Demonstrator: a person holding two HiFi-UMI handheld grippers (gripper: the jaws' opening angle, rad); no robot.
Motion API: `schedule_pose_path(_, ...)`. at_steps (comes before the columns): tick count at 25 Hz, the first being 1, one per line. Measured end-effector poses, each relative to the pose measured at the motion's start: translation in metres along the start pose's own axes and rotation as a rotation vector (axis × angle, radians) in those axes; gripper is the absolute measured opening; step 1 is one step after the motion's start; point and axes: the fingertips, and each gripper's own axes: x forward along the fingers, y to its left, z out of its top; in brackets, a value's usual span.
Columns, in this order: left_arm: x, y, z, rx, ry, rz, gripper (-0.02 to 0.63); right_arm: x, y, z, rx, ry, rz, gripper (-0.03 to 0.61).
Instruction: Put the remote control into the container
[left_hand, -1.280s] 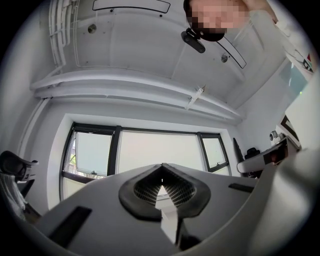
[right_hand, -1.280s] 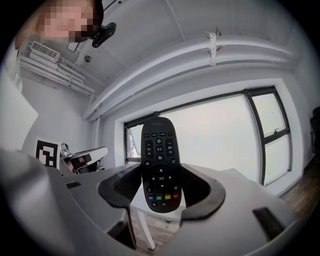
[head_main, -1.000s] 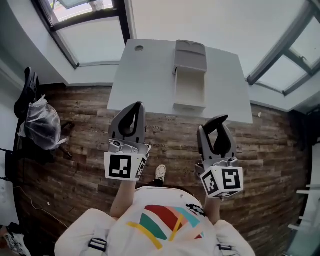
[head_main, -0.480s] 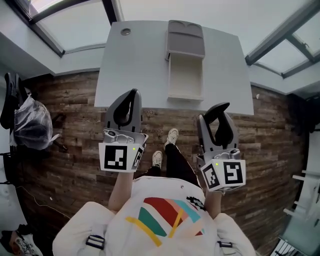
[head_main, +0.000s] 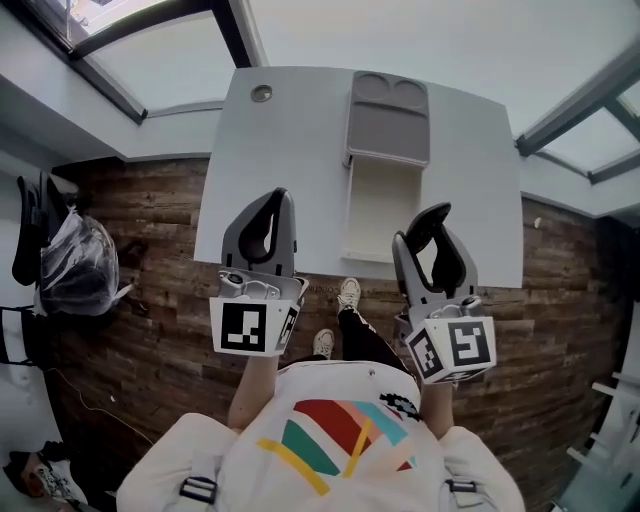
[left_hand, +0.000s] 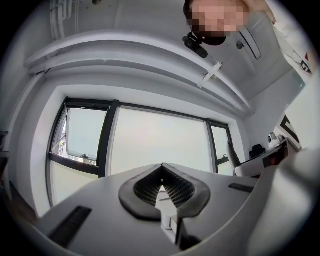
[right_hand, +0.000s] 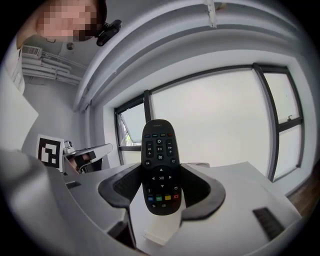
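Remote control (right_hand: 160, 170), black with rows of buttons and four coloured keys near its lower end, stands upright between the jaws of the right gripper (head_main: 436, 214), which are clamped on its lower half while its top sticks out past them toward a wall of windows. In the head view this gripper is held up at the near edge of the white table (head_main: 280, 150), just right of the container (head_main: 379, 212). The container lies in the middle of the table with its long side running away from the person: a pale, open, rectangular tray whose inside shows only its own floor and walls, with a grey lid (head_main: 388, 118) folded back flat at its far end, the lid showing two rounded hollows. The left gripper (head_main: 279, 196) hangs at the table's near edge, left of the container and apart from it; its own view shows its jaws pressed together with nothing between them. A small round fitting (head_main: 261, 93) sits near the table's far left corner.
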Motion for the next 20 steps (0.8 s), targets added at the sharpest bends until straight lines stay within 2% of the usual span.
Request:
schedule_pose_path(5, 0.049, 0.005, -0.015, 0.019, 0.036, 0.016, 0.008, 0.042, -0.023, -0.011, 0.033, 0.09, 0.049, 0.247)
schedule_pose_path(7, 0.067, 0.006, -0.02, 0.03, 0.022, 0.008, 0.008, 0.056, -0.033, -0.013, 0.033, 0.11, 0.047, 0.245)
schedule_pose_path(11, 0.097, 0.003, -0.039, 0.03, 0.097, -0.008, 0.008, 0.08, -0.054, -0.016, 0.04, 0.144, 0.024, 0.245)
schedule_pose_path(16, 0.136, -0.008, -0.049, 0.048, 0.116, -0.041, 0.008, 0.101, -0.074, -0.024, 0.059, 0.186, 0.04, 0.245)
schedule_pose_path(20, 0.149, -0.009, -0.06, 0.043, 0.144, -0.032, 0.008, 0.111, -0.081, -0.041, 0.095, 0.24, 0.066, 0.245)
